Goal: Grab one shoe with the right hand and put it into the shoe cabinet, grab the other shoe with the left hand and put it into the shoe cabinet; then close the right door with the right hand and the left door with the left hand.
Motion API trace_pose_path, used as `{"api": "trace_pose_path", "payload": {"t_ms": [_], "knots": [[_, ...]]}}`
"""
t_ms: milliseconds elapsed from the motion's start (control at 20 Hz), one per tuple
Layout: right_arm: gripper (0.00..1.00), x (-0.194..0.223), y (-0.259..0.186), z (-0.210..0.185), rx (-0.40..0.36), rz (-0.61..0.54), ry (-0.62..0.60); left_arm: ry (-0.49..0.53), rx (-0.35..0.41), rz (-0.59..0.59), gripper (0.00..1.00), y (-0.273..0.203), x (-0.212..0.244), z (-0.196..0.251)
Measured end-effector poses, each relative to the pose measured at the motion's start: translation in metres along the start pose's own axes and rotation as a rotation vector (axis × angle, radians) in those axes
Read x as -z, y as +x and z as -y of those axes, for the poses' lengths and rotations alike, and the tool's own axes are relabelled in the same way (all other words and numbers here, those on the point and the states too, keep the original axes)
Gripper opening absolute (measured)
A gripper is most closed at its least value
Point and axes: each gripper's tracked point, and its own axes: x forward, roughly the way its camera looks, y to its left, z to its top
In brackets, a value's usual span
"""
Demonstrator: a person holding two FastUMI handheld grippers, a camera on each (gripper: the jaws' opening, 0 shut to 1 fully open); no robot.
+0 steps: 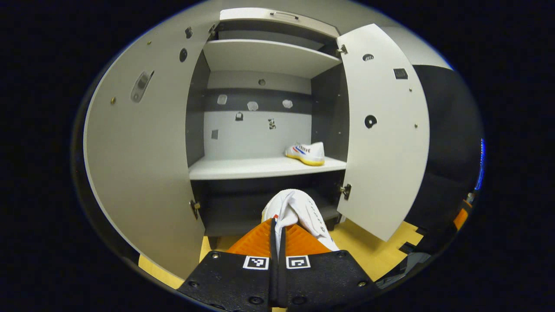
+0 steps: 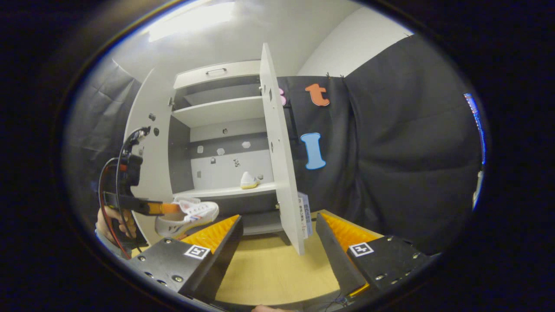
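Before the shoe cabinet (image 1: 260,169), whose two doors stand open, the left gripper (image 1: 278,225) pinches a white shoe (image 1: 299,210); another shoe (image 1: 306,153) sits on its shelf. The right gripper (image 2: 277,225) gapes wide.

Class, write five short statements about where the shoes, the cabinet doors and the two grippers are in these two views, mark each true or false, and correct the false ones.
1. One shoe lies on the cabinet's middle shelf. True.
2. Both cabinet doors are shut. False: the left door and the right door both stand open.
3. The left gripper is shut on the second shoe. True.
4. The right gripper holds a shoe. False: it is open and empty.
5. The second shoe is already inside the cabinet. False: it is held in front of the cabinet.
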Motion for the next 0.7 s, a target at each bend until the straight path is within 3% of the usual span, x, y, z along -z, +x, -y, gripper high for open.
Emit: {"api": "trace_pose_path", "payload": {"t_ms": [300,500,700], "knots": [[1.00,-0.006,-0.008,-0.002,-0.033,0.022,0.007,-0.028,-0.039,0.089,0.00,0.042,-0.083,-0.012],[1.00,-0.014,-0.017,0.002,-0.040,0.049,0.022,-0.073,-0.081,0.104,0.00,0.081,-0.116,-0.028],[1.00,-0.018,-0.021,0.012,-0.033,0.062,0.044,-0.052,-0.130,0.130,0.00,0.129,-0.144,-0.050]]}}
